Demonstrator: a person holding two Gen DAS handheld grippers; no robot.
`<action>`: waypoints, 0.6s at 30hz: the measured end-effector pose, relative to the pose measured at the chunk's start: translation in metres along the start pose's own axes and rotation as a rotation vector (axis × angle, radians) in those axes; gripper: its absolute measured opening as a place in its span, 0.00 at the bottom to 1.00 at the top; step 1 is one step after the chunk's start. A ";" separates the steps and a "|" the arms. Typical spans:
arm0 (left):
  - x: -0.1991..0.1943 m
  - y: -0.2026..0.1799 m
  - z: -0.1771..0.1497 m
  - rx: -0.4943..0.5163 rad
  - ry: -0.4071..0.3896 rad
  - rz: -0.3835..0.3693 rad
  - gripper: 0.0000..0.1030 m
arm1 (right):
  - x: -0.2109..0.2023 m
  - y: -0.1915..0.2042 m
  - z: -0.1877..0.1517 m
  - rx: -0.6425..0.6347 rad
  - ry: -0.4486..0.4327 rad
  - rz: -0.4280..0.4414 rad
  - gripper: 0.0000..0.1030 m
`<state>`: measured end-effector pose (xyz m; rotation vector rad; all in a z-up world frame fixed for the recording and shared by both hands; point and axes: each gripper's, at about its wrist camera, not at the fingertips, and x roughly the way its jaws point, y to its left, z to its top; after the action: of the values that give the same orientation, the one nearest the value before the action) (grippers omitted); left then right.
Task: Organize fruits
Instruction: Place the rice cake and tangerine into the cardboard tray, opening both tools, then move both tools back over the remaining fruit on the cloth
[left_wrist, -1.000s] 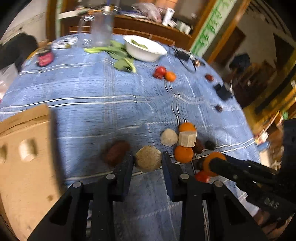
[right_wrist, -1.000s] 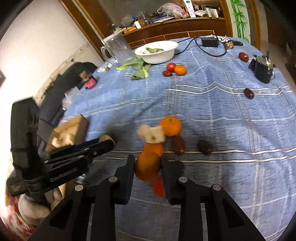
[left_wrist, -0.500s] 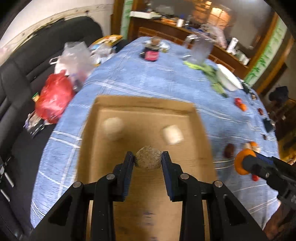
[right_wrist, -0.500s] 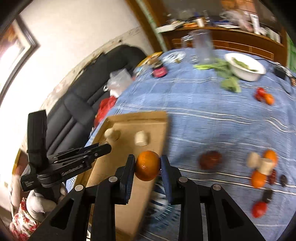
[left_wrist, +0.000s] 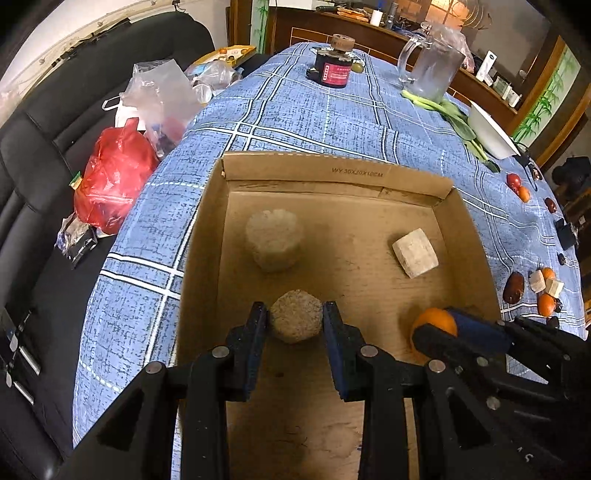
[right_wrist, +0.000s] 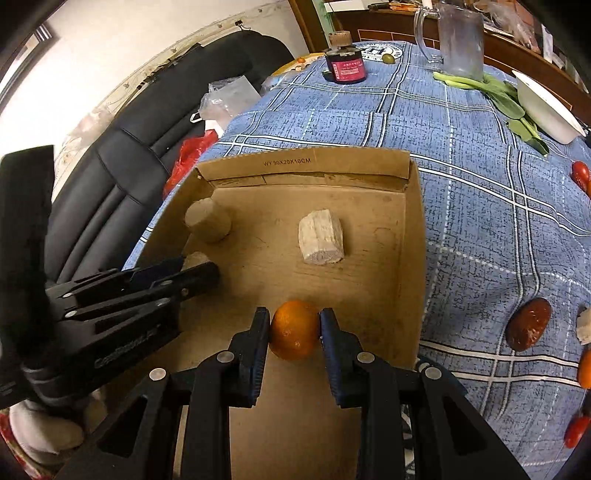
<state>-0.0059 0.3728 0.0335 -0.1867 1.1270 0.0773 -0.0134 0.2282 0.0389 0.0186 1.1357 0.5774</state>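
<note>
Sofa (left_wrist: 44, 122), black, stands at far left with a red plastic bag (left_wrist: 114, 184) and clear bags on its seat. Blue checked tablecloth (left_wrist: 314, 114) covers the table beside it. Cardboard box (left_wrist: 332, 173) rests on the cloth; its far wall is printed "WY 30X20X10CM". Inside the box, left to right: a pale ridged lump (left_wrist: 273, 240), a rough tan ball (left_wrist: 294, 320), a whitish block (left_wrist: 415, 252).

Left gripper (left_wrist: 294, 322) is pinched on the tan ball, low over the box floor. Right gripper (right_wrist: 294, 328) is clamped on an orange (right_wrist: 294, 329), also inside the box, near its right wall.

Beyond the box: a dark jar (left_wrist: 334, 72) with a red label, writing too small to read, a clear glass mug (left_wrist: 432, 66), leafy greens (left_wrist: 454, 114), a white bowl (left_wrist: 491, 133). At far right on the cloth lie remaining fruits (left_wrist: 541, 288): a brown one, oranges, pale cubes and small red ones.
</note>
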 end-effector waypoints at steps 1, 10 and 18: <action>0.001 0.002 0.001 -0.004 0.003 0.011 0.30 | 0.001 0.003 0.003 -0.015 -0.004 -0.015 0.30; -0.024 0.024 0.001 -0.122 -0.014 -0.059 0.41 | -0.018 0.006 0.002 -0.051 -0.045 -0.057 0.34; -0.047 -0.020 0.007 -0.084 -0.021 -0.113 0.47 | -0.099 -0.053 -0.031 0.111 -0.173 -0.144 0.51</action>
<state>-0.0166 0.3560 0.0811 -0.3235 1.0908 0.0260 -0.0467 0.1311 0.0931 0.0808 0.9903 0.3767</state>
